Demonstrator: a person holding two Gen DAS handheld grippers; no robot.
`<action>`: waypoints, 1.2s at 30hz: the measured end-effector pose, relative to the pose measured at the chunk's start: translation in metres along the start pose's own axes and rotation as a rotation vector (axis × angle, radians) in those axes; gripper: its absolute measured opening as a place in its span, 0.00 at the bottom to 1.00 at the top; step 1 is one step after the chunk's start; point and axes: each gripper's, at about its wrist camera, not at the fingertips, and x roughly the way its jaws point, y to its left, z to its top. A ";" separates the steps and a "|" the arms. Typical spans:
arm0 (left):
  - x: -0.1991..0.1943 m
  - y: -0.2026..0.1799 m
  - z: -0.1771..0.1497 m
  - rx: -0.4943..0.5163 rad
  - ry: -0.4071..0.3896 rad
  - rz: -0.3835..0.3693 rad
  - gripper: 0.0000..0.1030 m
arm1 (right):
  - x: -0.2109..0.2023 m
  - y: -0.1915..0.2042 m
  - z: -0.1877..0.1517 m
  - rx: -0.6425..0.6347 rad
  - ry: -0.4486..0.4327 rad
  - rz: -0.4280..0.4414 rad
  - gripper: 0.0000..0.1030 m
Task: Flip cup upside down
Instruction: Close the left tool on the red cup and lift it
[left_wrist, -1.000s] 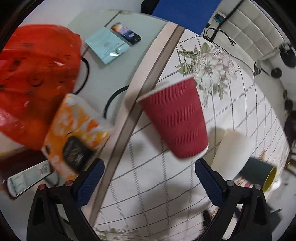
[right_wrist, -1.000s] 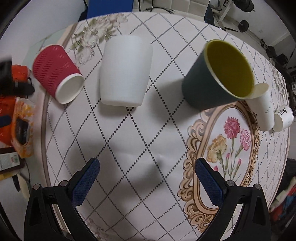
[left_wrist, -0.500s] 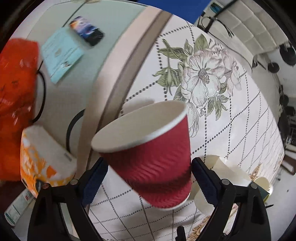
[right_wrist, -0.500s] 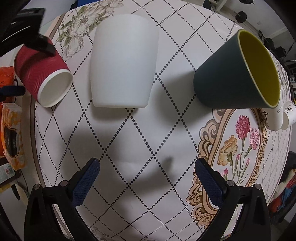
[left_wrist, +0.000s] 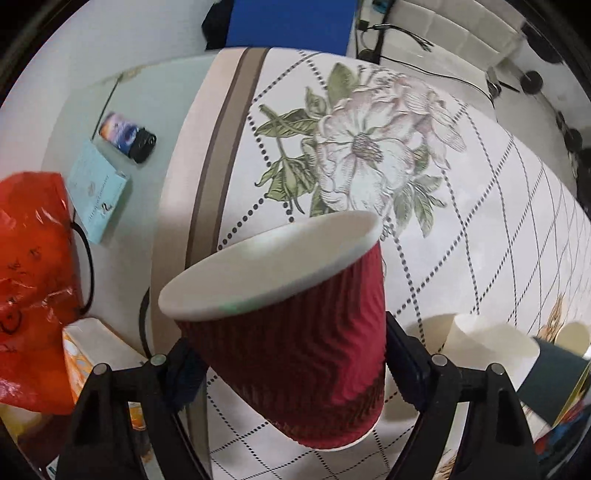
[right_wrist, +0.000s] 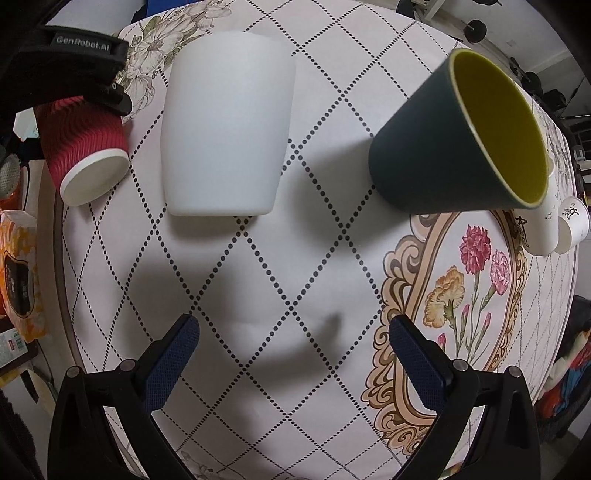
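Observation:
A red ribbed paper cup (left_wrist: 295, 339) with a white rim stands upright at the table's left edge. My left gripper (left_wrist: 291, 365) has its fingers against both sides of the cup's body, shut on it. In the right wrist view the same red cup (right_wrist: 85, 155) sits at far left with the left gripper's black body (right_wrist: 70, 70) over it. My right gripper (right_wrist: 291, 358) is open and empty above bare tablecloth, nearer than the cups.
A white cup (right_wrist: 225, 125) stands upside down mid-table. A dark green cup with yellow inside (right_wrist: 465, 136) stands upright at right, small white cups (right_wrist: 554, 225) behind it. An orange bag (left_wrist: 33, 280), tissue pack (left_wrist: 96, 354) and blue box (left_wrist: 98, 195) lie left of the tablecloth.
My left gripper has moved in on the red cup and closed its fingers onto the cup's sides. My right gripper has drifted slightly toward the cups, still open.

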 end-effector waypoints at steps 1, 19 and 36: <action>-0.005 -0.002 -0.004 0.017 -0.007 0.005 0.80 | -0.001 -0.003 -0.002 0.000 0.000 0.004 1.00; -0.057 -0.052 -0.200 0.178 0.029 0.013 0.80 | -0.019 -0.099 -0.099 -0.009 -0.001 0.022 1.00; -0.048 -0.208 -0.297 0.319 0.078 -0.033 0.80 | -0.001 -0.243 -0.212 0.041 0.065 0.002 1.00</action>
